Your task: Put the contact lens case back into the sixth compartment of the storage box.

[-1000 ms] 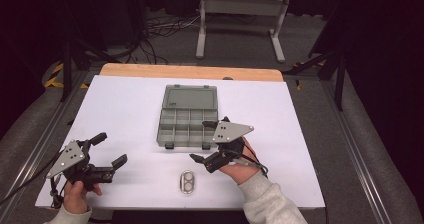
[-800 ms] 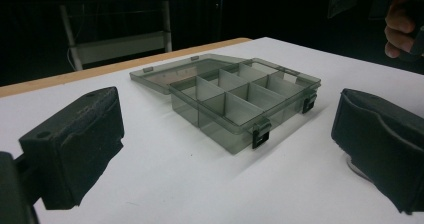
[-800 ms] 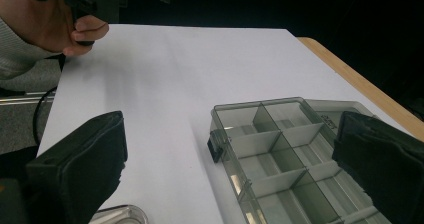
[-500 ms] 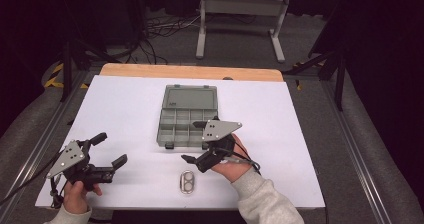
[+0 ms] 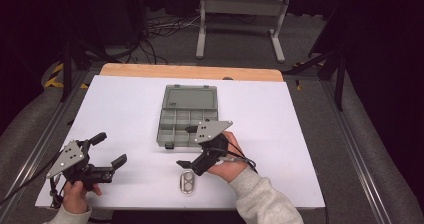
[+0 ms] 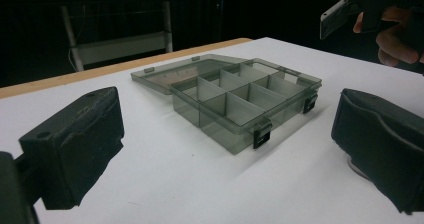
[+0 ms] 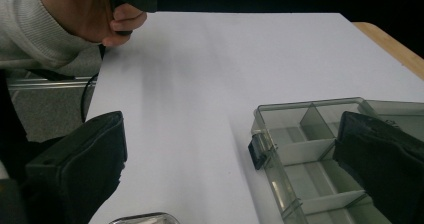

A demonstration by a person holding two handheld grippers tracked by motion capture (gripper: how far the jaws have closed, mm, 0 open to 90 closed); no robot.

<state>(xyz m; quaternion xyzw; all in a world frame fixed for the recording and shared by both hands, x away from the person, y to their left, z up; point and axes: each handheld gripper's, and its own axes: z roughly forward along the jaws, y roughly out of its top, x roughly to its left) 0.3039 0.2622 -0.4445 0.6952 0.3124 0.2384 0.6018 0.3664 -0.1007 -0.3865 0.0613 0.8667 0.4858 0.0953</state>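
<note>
The fingers (image 7: 80, 169) of the right gripper (image 5: 188, 146) stand wide apart and hold nothing, one over the near edge of the compartment box (image 5: 186, 115), the other toward the metal clip (image 5: 187, 182). The left gripper (image 5: 110, 149), well left of the box, is also spread wide and empty. The white table (image 5: 300, 134) carries the box at its middle, lid laid open behind it. The clip lies just in front of the box.
</note>
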